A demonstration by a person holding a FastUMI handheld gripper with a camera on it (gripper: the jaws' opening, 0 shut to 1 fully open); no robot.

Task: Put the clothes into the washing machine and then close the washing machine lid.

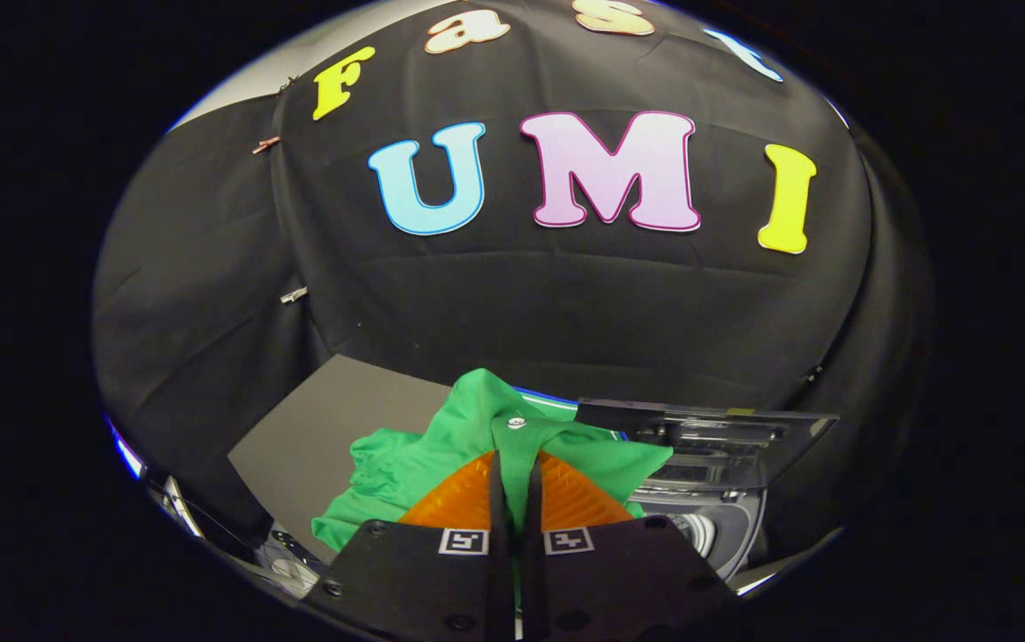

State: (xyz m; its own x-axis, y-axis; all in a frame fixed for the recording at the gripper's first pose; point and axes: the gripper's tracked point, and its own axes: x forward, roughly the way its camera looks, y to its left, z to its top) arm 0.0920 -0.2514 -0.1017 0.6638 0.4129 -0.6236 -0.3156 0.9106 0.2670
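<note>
My gripper (514, 464) is shut on a green garment (441, 446), with a fold of the cloth pinched between both fingers. The garment hangs lifted, spreading left and right of the fingers; a small silver snap shows on it just beyond the tips. To the right and below sits the washing machine (708, 526), its dark lid (699, 423) raised and its drum opening partly seen beneath the lid. The cloth's right edge overlaps the machine's left side.
A dark grey table surface (334, 419) lies to the left under the garment. The black cloth wall (512, 312) stands close behind the table and machine. Shiny metal parts (289, 557) show at the lower left by the table's near edge.
</note>
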